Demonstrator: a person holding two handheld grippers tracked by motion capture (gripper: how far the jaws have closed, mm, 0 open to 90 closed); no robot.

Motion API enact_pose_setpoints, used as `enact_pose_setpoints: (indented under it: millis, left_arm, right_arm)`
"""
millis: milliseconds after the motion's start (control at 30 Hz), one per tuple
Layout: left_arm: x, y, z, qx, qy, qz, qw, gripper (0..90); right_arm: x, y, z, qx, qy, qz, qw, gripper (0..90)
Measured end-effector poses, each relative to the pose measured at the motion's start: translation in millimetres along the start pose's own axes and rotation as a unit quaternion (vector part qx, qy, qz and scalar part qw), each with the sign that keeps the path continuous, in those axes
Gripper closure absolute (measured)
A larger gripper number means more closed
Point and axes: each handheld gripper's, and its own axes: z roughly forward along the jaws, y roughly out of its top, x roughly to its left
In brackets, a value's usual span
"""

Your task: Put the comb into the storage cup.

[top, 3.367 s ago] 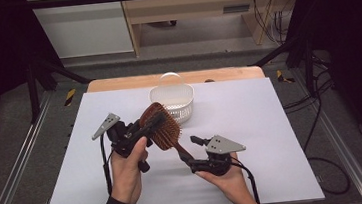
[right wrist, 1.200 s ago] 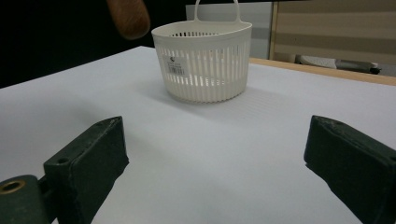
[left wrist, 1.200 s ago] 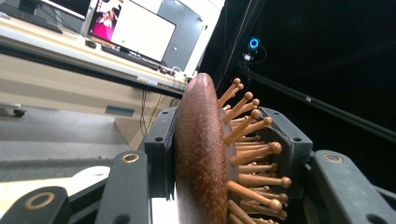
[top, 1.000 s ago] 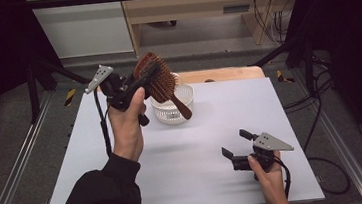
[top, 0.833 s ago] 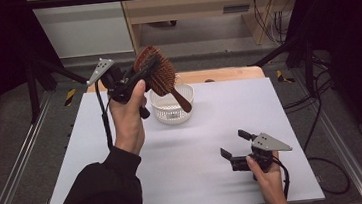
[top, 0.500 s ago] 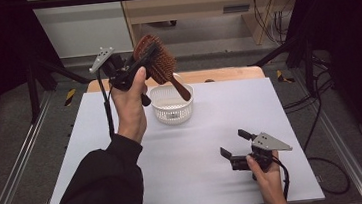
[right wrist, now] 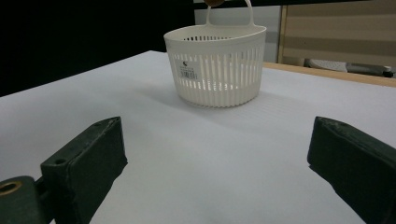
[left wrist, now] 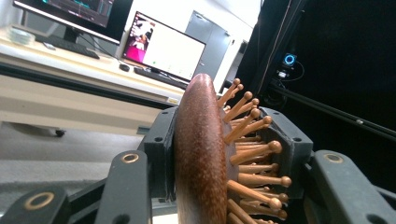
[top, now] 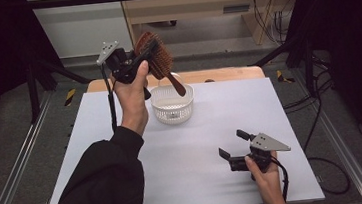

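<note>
**Brush lifted over basket**

I see my left gripper (top: 141,60) has carried the hairbrush (top: 157,61) up from mid-table — handle now hanging above the basket (top: 172,104). Right gripper (top: 234,149) let go, pulled back to the near right corner.

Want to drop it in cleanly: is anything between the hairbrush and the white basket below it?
Nothing visible: the hairbrush, clamped in the left hand-held gripper, hangs handle-down over the open-topped white basket.
</note>
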Motion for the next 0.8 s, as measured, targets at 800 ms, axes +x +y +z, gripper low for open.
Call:
enact_pose_setpoints:
  millis: [800]
  left_arm:
    - [8.7, -15.5, 22.0, 0.023, 0.026, 0.019, 0.9992, 50.5]
  right_arm:
    - [1.6, 0.3, -0.7, -0.004, -0.001, 0.0, 1.0, 4.6]
